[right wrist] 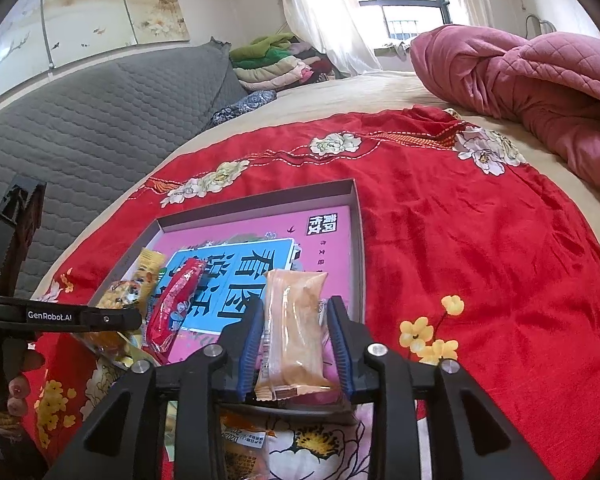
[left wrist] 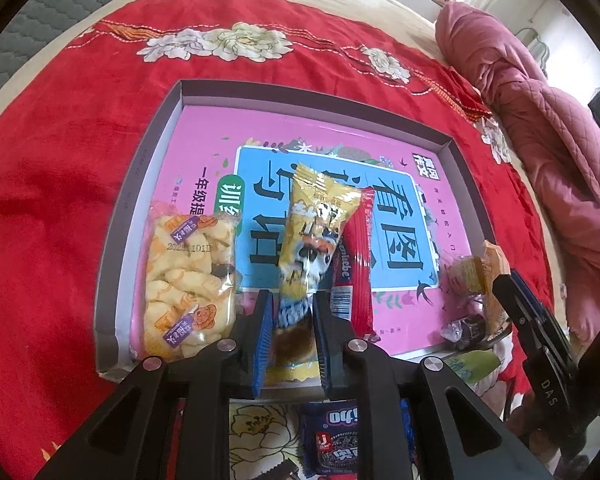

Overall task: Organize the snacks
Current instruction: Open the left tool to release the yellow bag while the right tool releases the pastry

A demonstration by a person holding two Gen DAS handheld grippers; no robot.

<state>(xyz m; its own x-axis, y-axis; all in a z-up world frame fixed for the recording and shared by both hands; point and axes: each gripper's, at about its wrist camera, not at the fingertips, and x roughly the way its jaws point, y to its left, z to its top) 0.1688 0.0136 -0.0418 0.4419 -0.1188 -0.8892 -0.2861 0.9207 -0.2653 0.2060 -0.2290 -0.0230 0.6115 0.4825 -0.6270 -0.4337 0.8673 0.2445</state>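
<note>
Left wrist view: left gripper [left wrist: 290, 322] clamped on yellow snack packet [left wrist: 314, 236] above shallow box [left wrist: 140, 184]; red wafer bar [left wrist: 358, 260] touching alongside, clear cracker bag [left wrist: 190, 280] further left. Right wrist view: right gripper [right wrist: 296, 344] gripping pale pastry packet [right wrist: 296, 332] at box's near right corner, red floral cloth [right wrist: 480, 248] underneath.

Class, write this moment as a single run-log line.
left gripper: shut on yellow snack packet | right gripper: shut on orange pastry packet | both over tray
</note>
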